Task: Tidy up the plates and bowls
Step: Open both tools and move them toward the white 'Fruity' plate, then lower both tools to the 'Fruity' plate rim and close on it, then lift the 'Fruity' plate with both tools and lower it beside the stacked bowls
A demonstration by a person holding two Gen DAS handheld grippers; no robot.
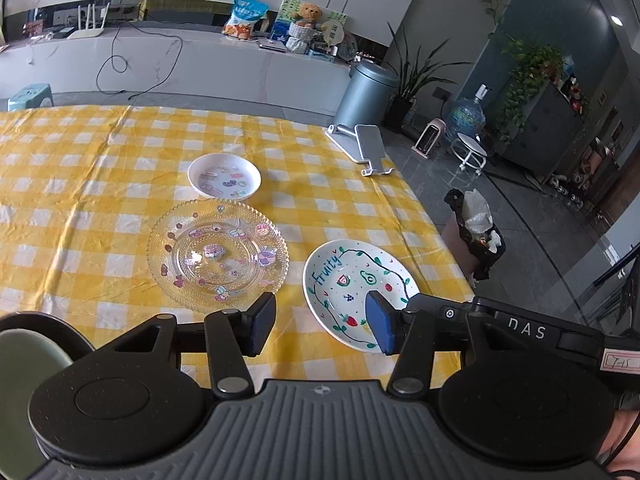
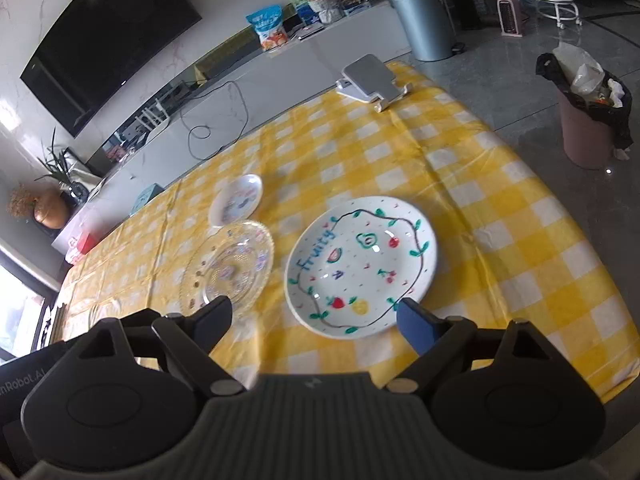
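Note:
Three plates lie on the yellow checked tablecloth. A small white plate with stickers is farthest. In front of it sits a clear glass plate. To the right, near the table's edge, lies a white plate painted with fruit and "Fruity". My left gripper is open and empty, between the glass plate and the Fruity plate, its right pad in front of the Fruity plate's near rim. My right gripper stands wide open just before the Fruity plate, holding nothing.
A grey phone stand sits at the table's far right corner. A pale green round thing inside a dark rim shows at lower left, mostly hidden. Beyond the right edge stand a pink bin and a grey bin.

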